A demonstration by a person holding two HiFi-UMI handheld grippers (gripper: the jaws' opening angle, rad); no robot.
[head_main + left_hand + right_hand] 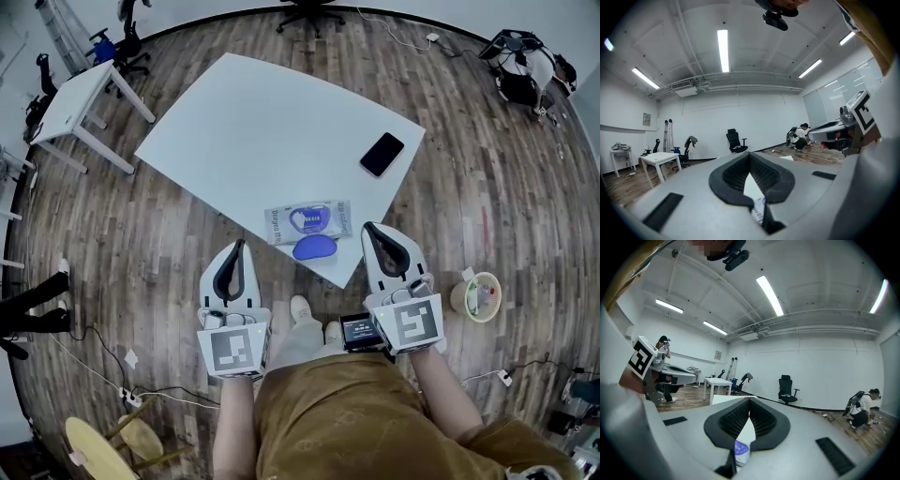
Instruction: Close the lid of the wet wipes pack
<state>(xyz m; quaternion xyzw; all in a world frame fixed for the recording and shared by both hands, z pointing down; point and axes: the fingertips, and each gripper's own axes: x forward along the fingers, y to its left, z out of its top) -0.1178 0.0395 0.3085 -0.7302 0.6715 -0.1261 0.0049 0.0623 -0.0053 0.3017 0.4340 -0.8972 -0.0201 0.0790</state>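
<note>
While I hold both forearms low and parallel, the left gripper (pixel 241 245) and right gripper (pixel 368 228) point at the table (pixel 272 131), jaws pressed together on nothing. The wet wipes pack (pixel 307 221) lies at the near edge just ahead of their tips, its blue lid (pixel 315 247) flipped open.

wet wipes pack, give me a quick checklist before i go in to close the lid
1. The lid is flipped open toward the person: ok.
2. The wet wipes pack lies flat on the table, near its front edge: ok.
3. The right gripper has its jaws together and empty, close to the lid: ok.
4. The left gripper has its jaws together and empty, off the table: ok.
5. The phone is clear of the pack: ok.
6. Whether the pack will hold still when pressed: cannot tell.
</note>
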